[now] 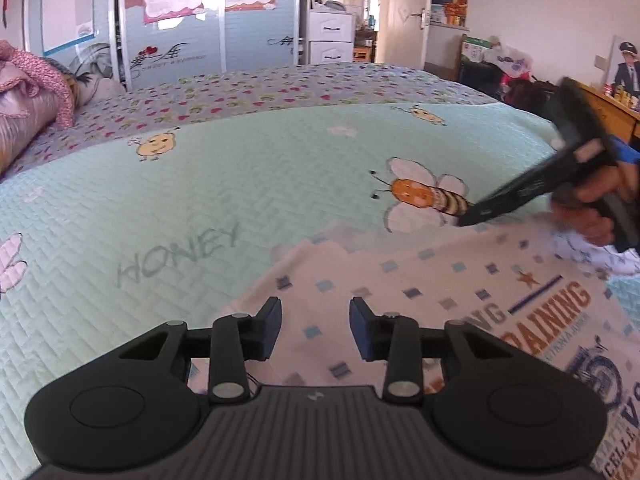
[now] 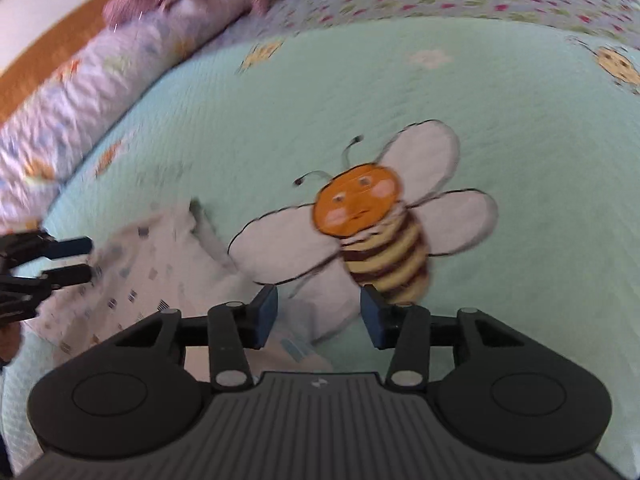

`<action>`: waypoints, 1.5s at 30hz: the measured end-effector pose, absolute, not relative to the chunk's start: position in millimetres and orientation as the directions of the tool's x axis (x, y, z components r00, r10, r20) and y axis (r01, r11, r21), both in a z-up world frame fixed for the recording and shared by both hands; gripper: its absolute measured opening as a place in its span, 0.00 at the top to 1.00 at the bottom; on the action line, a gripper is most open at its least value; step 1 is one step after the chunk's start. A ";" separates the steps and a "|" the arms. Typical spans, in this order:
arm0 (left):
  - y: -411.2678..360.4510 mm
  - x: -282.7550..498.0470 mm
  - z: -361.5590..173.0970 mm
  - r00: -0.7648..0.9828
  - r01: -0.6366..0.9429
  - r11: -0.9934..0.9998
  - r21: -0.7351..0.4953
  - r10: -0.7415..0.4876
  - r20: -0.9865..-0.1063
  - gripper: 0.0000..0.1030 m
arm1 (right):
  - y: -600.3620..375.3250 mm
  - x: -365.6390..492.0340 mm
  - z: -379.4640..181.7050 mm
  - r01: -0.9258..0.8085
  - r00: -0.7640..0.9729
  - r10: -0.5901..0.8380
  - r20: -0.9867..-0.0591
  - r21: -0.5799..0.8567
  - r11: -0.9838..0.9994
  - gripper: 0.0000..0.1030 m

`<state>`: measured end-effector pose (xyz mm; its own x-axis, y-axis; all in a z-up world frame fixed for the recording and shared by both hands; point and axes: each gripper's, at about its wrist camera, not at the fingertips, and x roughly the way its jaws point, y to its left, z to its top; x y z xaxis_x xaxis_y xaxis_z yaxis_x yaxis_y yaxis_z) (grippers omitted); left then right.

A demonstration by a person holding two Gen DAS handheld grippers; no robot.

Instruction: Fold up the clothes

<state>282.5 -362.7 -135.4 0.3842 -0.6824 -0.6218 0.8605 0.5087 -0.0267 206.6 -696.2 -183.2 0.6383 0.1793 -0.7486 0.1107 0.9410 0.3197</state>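
Note:
A white T-shirt point(image 1: 400, 292) with small blue squares and orange "TRAINING" lettering lies spread on a mint-green bee-print bedspread point(image 1: 200, 200). My left gripper point(image 1: 315, 328) hovers just over the shirt's upper edge, open, with nothing between its pads. In the left wrist view the right gripper point(image 1: 466, 220), held by a hand point(image 1: 588, 208), slants down at the shirt's far corner beside a stitched bee. In the right wrist view my right gripper point(image 2: 318, 316) is open over the bedspread point(image 2: 280, 100) and the shirt's crumpled edge point(image 2: 152, 272). The left gripper point(image 2: 82, 260) shows at that view's left edge, open.
Rolled pink and lilac bedding point(image 1: 32, 92) lies along the bed's left side, also seen as a bedding roll point(image 2: 100, 80). Behind the bed stand a sliding wardrobe point(image 1: 180, 20), white drawers point(image 1: 330, 36) and an open door point(image 1: 404, 12). A wooden desk point(image 1: 612, 104) is at the right.

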 end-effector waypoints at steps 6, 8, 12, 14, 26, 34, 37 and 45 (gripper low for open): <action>-357.8 267.5 -143.5 0.359 0.870 0.491 -0.040 -0.688 -0.630 0.60 | -663.7 201.6 -183.0 0.033 0.622 0.147 -0.769 0.212 0.977 0.55; -356.5 264.3 -144.8 0.355 0.866 0.496 -0.055 -0.690 -0.631 0.60 | -656.6 198.0 -182.3 0.007 0.615 0.150 -0.775 0.195 0.981 0.56; -354.3 258.4 -147.0 0.350 0.862 0.502 -0.075 -0.693 -0.630 0.56 | -649.6 191.9 -181.6 -0.043 0.617 0.149 -0.773 0.156 0.987 0.85; -353.5 255.5 -148.7 0.348 0.860 0.504 -0.080 -0.695 -0.629 0.56 | -644.5 191.0 -180.4 -0.053 0.626 0.129 -0.769 0.123 0.991 0.90; -353.0 254.4 -153.3 0.340 0.852 0.513 -0.104 -0.692 -0.637 0.55 | -681.4 216.9 -165.8 0.264 0.701 -0.274 -0.658 -0.117 0.957 0.81; -331.8 246.9 -142.5 0.301 0.844 0.508 -0.172 -0.714 -0.632 0.52 | -684.8 133.7 -158.6 0.249 0.783 -0.035 -0.621 0.262 0.932 0.73; -330.9 239.7 -142.1 0.299 0.840 0.515 -0.172 -0.703 -0.645 0.52 | -687.0 120.4 -176.2 0.279 0.715 -0.038 -0.698 0.235 0.931 0.73; -338.4 219.9 -150.6 0.286 0.842 0.527 -0.114 -0.615 -0.735 0.45 | -671.8 90.7 -160.7 0.393 0.738 -0.263 -0.622 0.078 0.916 0.69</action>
